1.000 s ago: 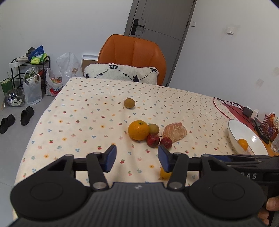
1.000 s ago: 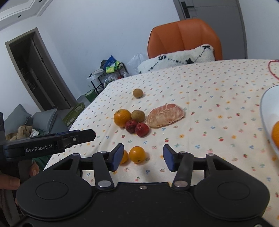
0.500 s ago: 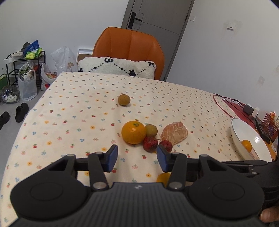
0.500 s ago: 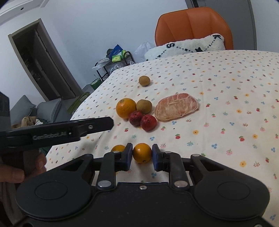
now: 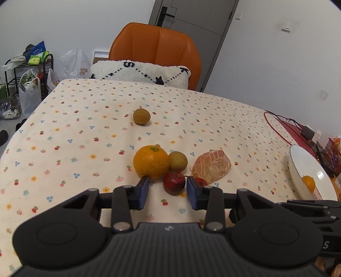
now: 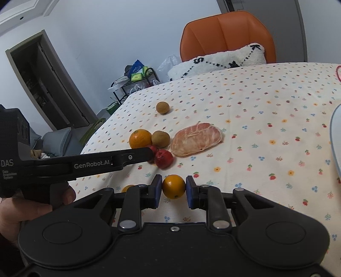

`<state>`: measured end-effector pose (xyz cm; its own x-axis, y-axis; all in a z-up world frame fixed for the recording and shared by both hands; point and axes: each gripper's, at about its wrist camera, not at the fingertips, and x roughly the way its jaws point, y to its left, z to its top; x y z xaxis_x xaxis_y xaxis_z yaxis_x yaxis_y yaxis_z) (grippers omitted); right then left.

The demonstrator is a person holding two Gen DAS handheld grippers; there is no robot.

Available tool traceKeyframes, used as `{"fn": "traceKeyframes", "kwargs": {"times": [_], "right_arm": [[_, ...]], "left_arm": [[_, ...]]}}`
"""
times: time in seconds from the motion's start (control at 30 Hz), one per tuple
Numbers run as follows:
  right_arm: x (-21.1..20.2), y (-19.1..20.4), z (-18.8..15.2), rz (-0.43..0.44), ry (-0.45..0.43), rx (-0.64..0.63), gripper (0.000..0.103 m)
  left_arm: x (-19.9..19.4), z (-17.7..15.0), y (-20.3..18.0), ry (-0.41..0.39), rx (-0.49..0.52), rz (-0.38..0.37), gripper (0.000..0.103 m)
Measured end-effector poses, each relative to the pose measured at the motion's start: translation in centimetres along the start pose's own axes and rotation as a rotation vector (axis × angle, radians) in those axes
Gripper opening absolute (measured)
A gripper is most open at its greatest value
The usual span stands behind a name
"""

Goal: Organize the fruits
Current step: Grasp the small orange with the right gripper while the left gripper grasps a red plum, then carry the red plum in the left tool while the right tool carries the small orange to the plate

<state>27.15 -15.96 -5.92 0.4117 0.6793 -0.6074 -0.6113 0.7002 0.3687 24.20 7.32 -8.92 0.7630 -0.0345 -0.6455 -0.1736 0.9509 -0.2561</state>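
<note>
The right gripper (image 6: 173,189) pinches a small orange (image 6: 173,186) just above the table (image 6: 266,110); only the right view shows this. The left gripper (image 5: 167,192) is spread wide around a red fruit (image 5: 174,182). Only the left view shows another small orange fruit (image 5: 308,182) inside the white bowl (image 5: 302,164).

Ahead of the tongs stand an orange chair (image 5: 157,45), a grey door (image 5: 198,19) and white walls (image 5: 277,64); left, a rack (image 5: 27,70).
</note>
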Motion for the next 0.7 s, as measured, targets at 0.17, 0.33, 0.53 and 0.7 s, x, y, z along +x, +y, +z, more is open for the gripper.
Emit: {"fn": "traceKeyframes", "kwargs": {"times": [0.17, 0.33, 0.53, 0.7], "right_arm": [[-0.1, -0.5, 0.1, -0.002, -0.009, 0.006, 0.023], [-0.5, -1.1, 0.2, 0.006, -0.021, 0.016, 0.023], [-2.0, -1.7, 0.6, -0.013, -0.054, 0.021, 0.022], [-4.3, -2.5, 0.8, -0.035, -0.109, 0.040, 0.022]], "left_arm": [[0.6, 0.2, -0.3, -0.010, 0.017, 0.016, 0.034], [0.7, 0.3, -0.5, -0.001, 0.006, 0.013, 0.021], [-1.0, 0.7, -1.5, -0.030, 0.012, -0.009, 0.021], [-2.5, 1.2, -3.1, -0.064, 0.037, -0.031, 0.021]]}}
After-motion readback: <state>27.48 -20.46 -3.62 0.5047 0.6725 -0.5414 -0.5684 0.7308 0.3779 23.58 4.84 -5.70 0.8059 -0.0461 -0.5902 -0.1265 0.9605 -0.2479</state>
